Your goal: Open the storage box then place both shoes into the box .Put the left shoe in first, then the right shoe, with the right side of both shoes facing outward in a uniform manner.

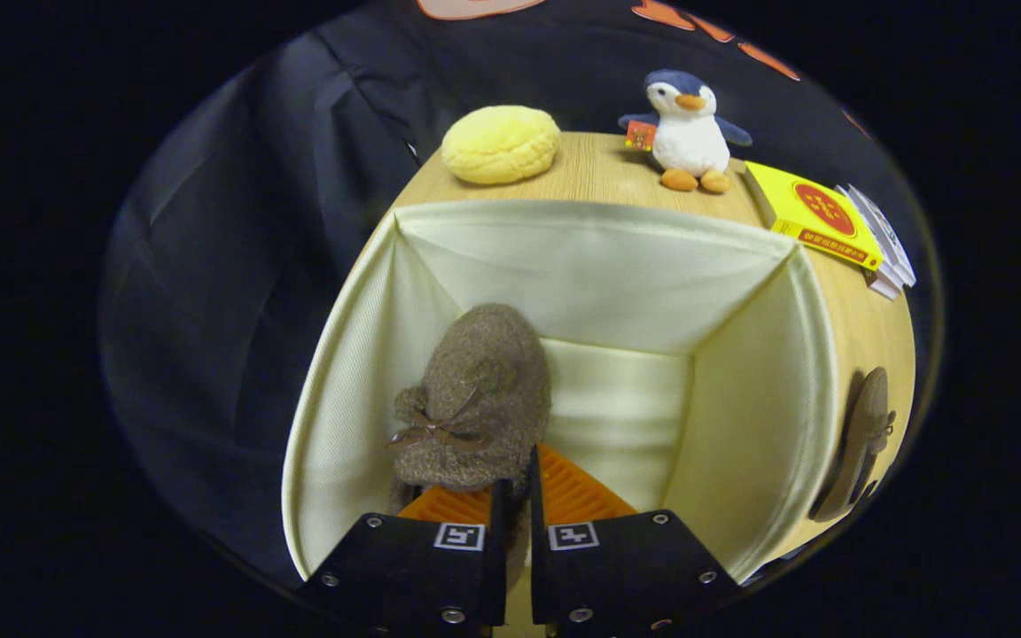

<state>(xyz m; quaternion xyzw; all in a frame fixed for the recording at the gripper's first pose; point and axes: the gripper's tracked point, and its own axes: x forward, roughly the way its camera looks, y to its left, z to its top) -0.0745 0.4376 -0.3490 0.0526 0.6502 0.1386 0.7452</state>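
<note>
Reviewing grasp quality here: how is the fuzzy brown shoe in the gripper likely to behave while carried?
The brown shoe, pinched at its heel rim between the closed fingers of the gripper, looks woolly and soft, so probably light and squashy. Held at one end inside the storage box, it may sag or swing.

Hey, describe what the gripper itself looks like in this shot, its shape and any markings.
The gripper shows two flat black angular finger mounts with small silver screws. Each mount carries a square black-and-white fiducial tag near its inner edge. Two narrow fingers run forward side by side, with ribbed pads.
</note>
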